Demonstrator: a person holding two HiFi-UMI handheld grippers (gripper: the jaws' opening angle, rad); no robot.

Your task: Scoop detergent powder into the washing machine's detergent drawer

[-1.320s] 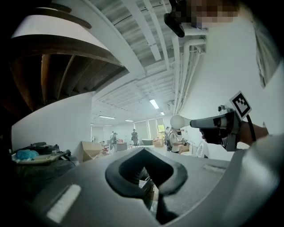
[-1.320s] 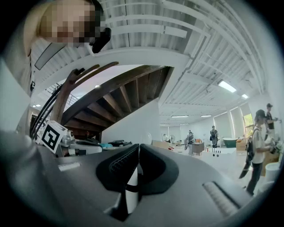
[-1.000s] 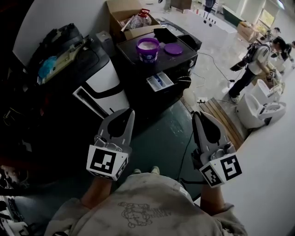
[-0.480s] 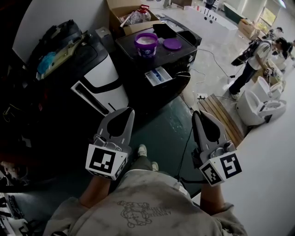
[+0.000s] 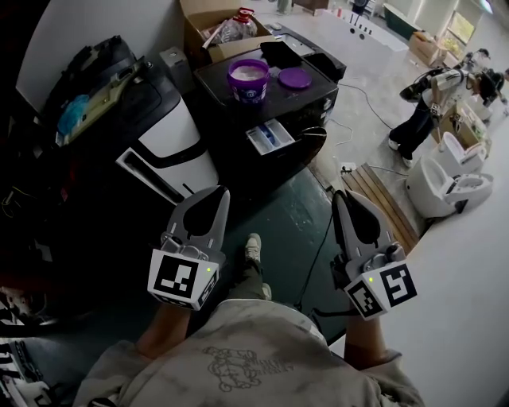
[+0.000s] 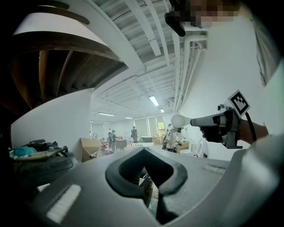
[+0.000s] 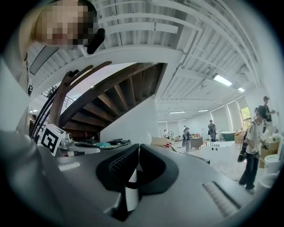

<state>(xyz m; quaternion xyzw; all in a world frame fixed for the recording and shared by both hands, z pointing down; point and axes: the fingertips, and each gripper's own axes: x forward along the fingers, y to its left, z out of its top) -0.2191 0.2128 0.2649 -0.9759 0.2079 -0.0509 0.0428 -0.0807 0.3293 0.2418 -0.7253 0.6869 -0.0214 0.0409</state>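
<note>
Both jaws pressed together, empty: left gripper (image 5: 216,193), right gripper (image 5: 343,196), held near. Pulled-out detergent drawer (image 5: 270,137) lies far ahead between them, well apart, left gripper slightly nearer. Open detergent tub (image 5: 249,79) sits farther back on washing machine (image 5: 316,97).

The left gripper (image 5: 223,193) and right gripper (image 5: 338,197) are grey, with black lining inside the fingers (image 5: 185,216). Each carries a cube (image 5: 184,280) patterned with black-and-white square markers. The tub (image 5: 248,90) is purple, the powder (image 5: 248,73) in it white, and the lid (image 5: 295,78) is the same purple. The washing machine (image 5: 278,107) is black. Its drawer (image 5: 270,138) is white with a blue patch. The floor (image 5: 290,230) is dark green, the cardboard box (image 5: 199,20) is brown, and the person's top (image 5: 254,358) is pale grey with a faint line print.
</note>
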